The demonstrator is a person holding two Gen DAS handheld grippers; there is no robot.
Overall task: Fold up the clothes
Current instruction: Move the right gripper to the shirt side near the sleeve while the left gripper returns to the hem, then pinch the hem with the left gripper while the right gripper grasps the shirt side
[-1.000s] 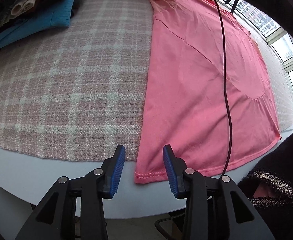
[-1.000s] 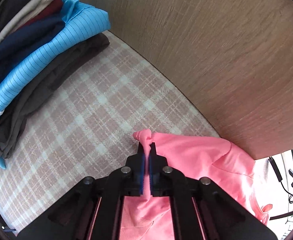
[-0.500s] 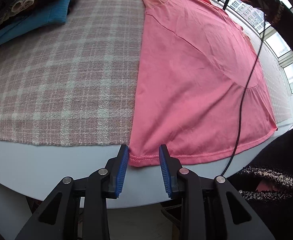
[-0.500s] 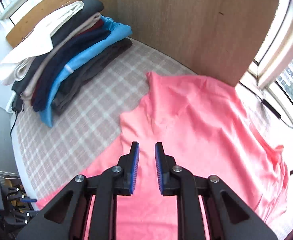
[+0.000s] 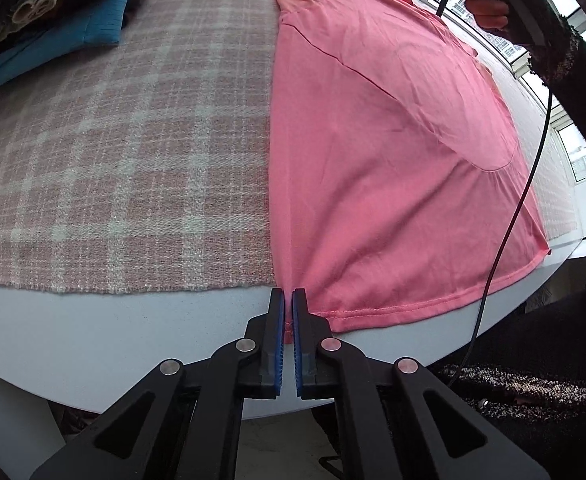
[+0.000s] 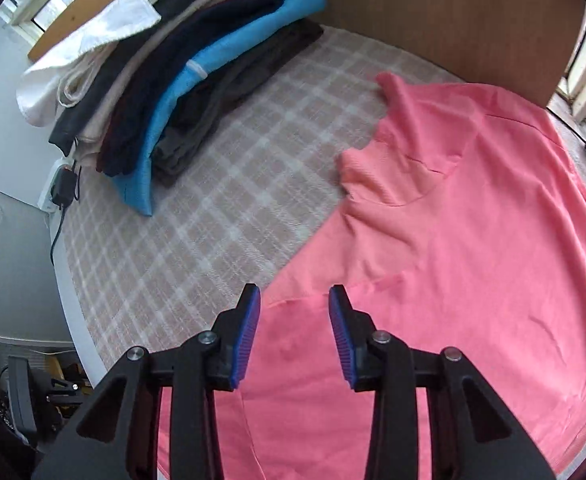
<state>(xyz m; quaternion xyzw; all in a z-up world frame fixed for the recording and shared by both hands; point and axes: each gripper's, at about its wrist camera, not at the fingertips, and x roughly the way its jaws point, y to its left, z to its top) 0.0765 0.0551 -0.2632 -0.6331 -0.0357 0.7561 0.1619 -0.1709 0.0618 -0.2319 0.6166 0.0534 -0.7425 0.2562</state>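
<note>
Plaid cloth (image 5: 125,168), left tongs (image 5: 287,322) pinching pink shirt (image 5: 373,184) hem, right tongs (image 6: 295,320) opening, empty.

Smooth matt pink cloth shirt (image 5: 373,160), coarse woven plaid tablecloth (image 5: 113,160), wood-grain panel (image 6: 453,8)

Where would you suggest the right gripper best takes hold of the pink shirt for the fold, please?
Probably at the folded left edge of the pink shirt near the collar, coming from the plaid cloth side. That edge lies flat and free, and the left gripper already pinches the same edge at the hem corner. The right gripper hangs above the shirt, jaws opening, nothing between them.
</note>
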